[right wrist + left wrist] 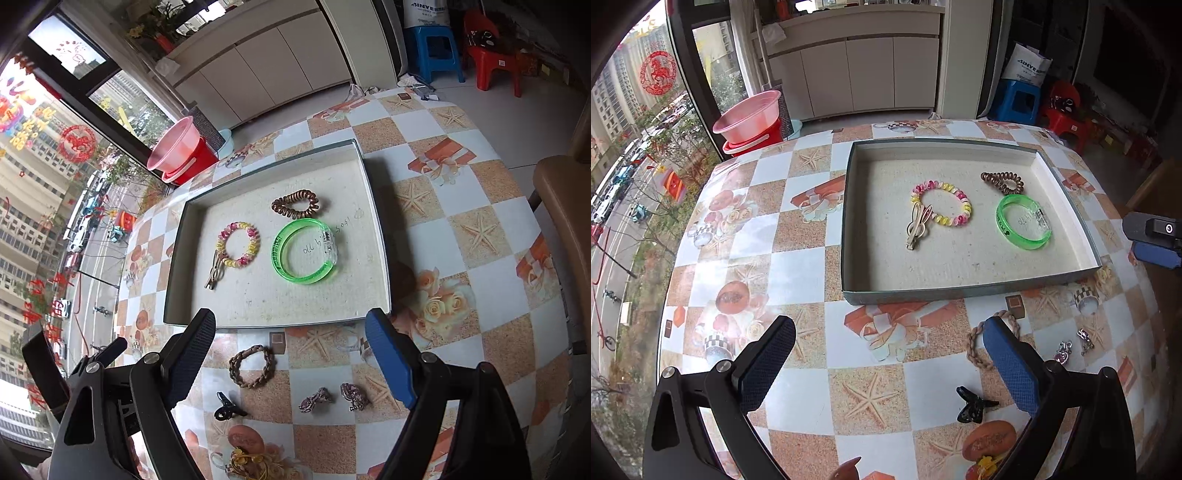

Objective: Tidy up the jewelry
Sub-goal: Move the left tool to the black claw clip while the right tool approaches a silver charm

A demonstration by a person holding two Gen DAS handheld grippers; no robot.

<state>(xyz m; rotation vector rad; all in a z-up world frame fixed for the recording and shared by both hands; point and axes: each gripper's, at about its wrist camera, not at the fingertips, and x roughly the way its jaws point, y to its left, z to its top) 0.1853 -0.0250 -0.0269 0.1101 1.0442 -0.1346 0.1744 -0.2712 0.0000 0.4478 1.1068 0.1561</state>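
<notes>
- Step: mid-sort, tray [376, 236] at frame centre holds four pieces: green bangle [304, 253], brown coil tie [295, 203], pastel coil tie [240, 244], hair clip [214, 273]
- On the table, lower centre: braided band [252, 366], black claw clip [226, 406], two earrings [314, 400], yellow piece [243, 458] at bottom edge
- Right gripper [290, 354] jaws wide, empty, over the loose pieces
- Left gripper [888, 362] jaws wide, empty
- Next, my read: drop onto band or an earring, pinch, carry to a bare tray spot; earrings are small, need a centred pinch

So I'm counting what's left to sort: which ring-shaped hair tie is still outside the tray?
The brown braided hair tie lies on the tablecloth before the tray; the pink-yellow and brown coil ties are inside.
</notes>
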